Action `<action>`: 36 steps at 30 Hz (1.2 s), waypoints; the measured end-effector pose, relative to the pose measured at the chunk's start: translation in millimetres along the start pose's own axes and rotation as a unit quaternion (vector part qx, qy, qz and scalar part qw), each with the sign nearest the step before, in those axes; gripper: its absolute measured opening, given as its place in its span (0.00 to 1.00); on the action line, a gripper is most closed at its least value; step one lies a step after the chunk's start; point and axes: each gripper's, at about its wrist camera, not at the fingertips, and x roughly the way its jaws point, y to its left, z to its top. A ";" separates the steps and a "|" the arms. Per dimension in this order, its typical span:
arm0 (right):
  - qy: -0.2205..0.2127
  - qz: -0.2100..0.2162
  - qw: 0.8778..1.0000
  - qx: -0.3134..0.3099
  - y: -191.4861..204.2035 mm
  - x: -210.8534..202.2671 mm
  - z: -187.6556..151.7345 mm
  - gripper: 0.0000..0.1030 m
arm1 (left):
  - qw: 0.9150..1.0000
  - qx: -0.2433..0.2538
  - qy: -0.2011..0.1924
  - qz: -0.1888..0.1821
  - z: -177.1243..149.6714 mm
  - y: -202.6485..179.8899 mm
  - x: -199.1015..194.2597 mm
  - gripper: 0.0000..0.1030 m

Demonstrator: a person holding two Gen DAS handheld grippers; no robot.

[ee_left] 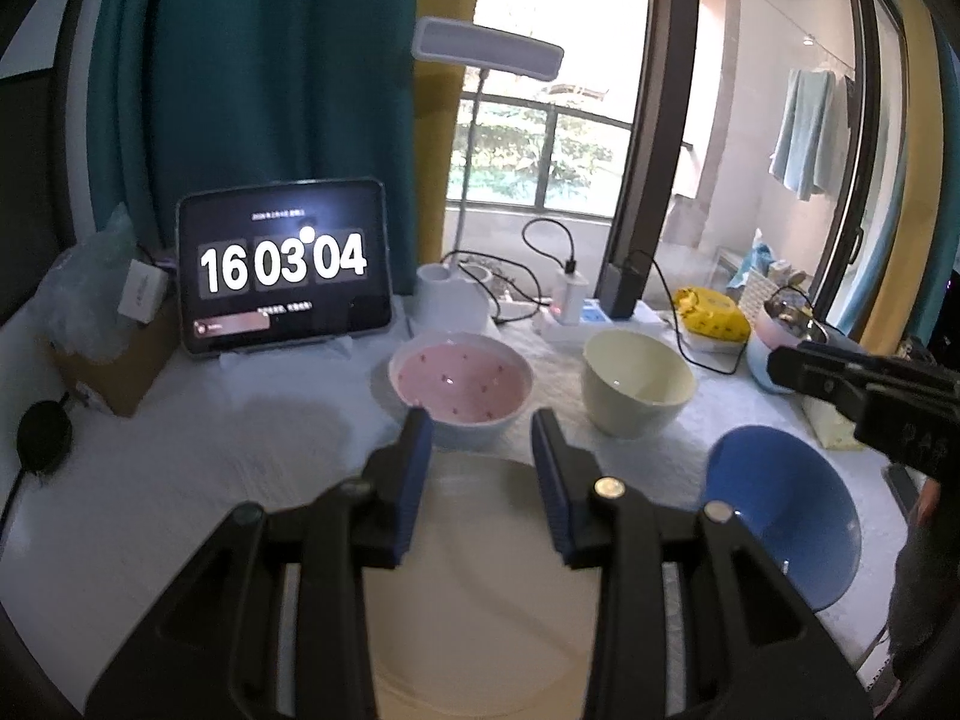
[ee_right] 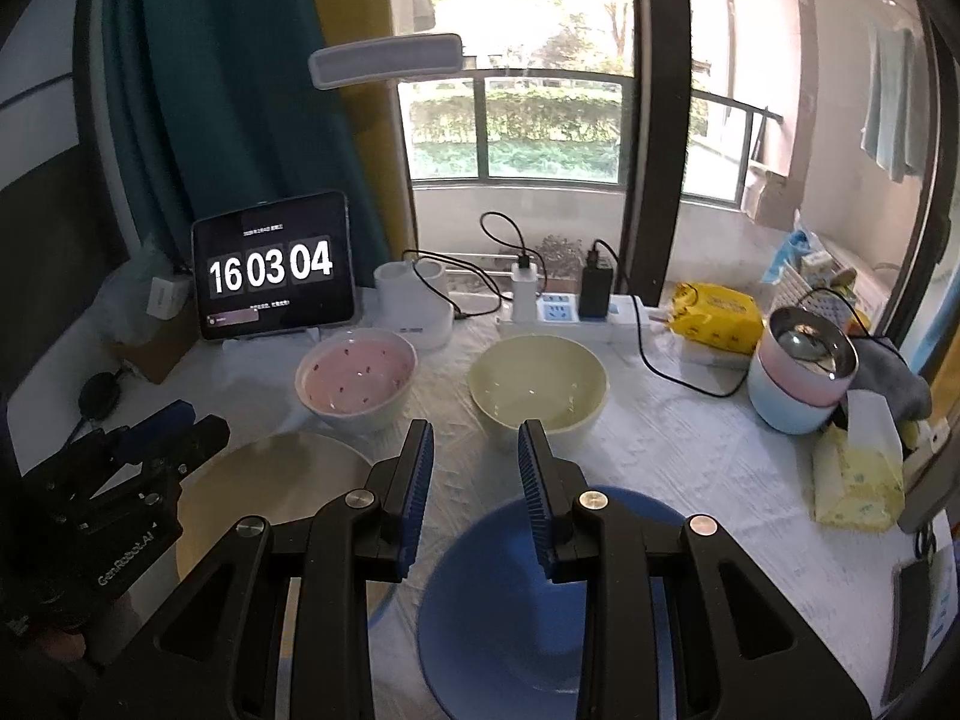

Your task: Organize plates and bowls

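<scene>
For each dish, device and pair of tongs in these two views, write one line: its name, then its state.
Pink bowl: upright, empty.
Cream bowl: upright, empty.
Blue plate: flat on the table, empty.
Beige plate: flat on the table, empty.
Tablet: propped up, screen lit, showing a clock.
Left tongs: apart, holding nothing.
Right tongs: apart, holding nothing.

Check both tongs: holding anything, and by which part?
Nothing held. Left tongs stand open over the cream plate; right tongs stand open over the blue plate. No pad touches either.
</scene>
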 end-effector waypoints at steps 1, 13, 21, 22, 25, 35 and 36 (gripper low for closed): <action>-0.001 0.001 1.000 -0.002 3.0 1.0 1.8 0.30 | 1.000 0.000 -0.001 0.001 1.8 3.3 0.6 0.35; 0.019 0.018 1.000 -0.001 36.9 40.1 18.9 0.30 | 1.000 -0.021 -0.008 0.003 24.2 45.8 19.9 0.45; 0.016 0.024 0.999 0.015 52.3 60.5 29.4 0.30 | 1.000 -0.027 0.008 0.006 31.4 65.8 43.1 0.45; 0.017 0.024 0.999 0.019 53.4 63.5 31.2 0.30 | 1.000 -0.027 0.012 0.007 31.1 67.3 46.7 0.45; 0.016 0.023 0.999 0.032 54.9 72.9 37.0 0.30 | 0.999 -0.033 0.021 0.010 31.9 74.8 57.7 0.45; 0.048 0.011 0.998 0.049 68.0 119.9 41.5 0.30 | 0.995 -0.068 0.068 -0.006 30.3 94.2 98.6 0.45; 0.050 0.007 0.997 0.052 68.7 125.0 41.7 0.30 | 0.995 -0.071 0.074 -0.010 30.9 94.5 102.7 0.45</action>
